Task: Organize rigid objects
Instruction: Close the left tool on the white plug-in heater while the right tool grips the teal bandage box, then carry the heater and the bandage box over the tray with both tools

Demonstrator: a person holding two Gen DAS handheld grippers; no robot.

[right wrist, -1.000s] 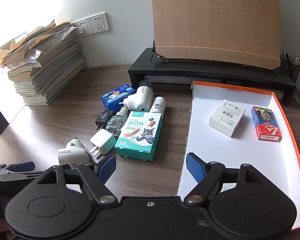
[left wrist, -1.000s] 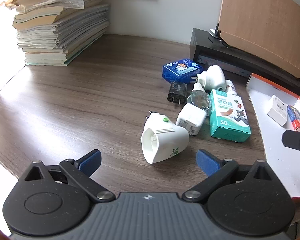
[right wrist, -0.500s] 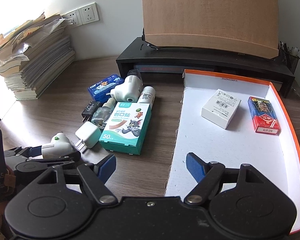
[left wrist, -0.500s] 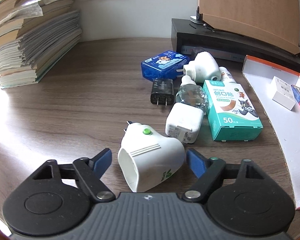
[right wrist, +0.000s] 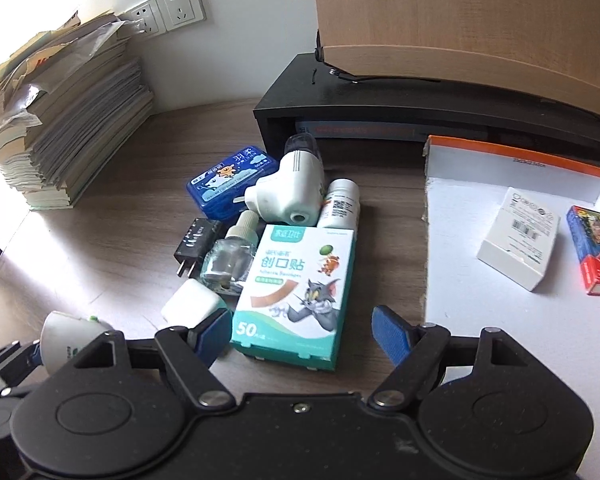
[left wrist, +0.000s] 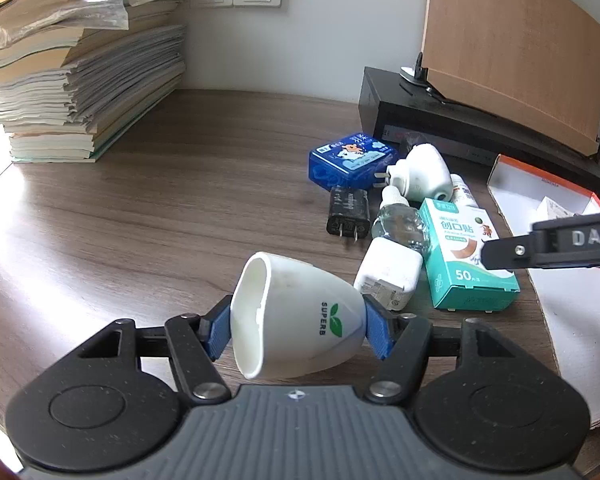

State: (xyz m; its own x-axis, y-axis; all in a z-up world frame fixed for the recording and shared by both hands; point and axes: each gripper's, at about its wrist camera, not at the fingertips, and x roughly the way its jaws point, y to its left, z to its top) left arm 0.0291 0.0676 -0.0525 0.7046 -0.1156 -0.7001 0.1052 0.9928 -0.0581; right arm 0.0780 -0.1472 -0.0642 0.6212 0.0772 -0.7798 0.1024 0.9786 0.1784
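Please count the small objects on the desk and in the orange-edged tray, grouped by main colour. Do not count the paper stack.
White: 5 (plug-in heater in the left claw, second heater, cube charger, small bottle, box in tray)
Blue: 1
Black: 1
Clear: 1
Teal: 1
Red: 1
Total: 10

Right wrist view: right gripper point(right wrist: 300, 330), jaws wide apart, straddles the near end of a teal plaster box point(right wrist: 296, 288) at frame centre; white-floored tray point(right wrist: 500, 320) at right.
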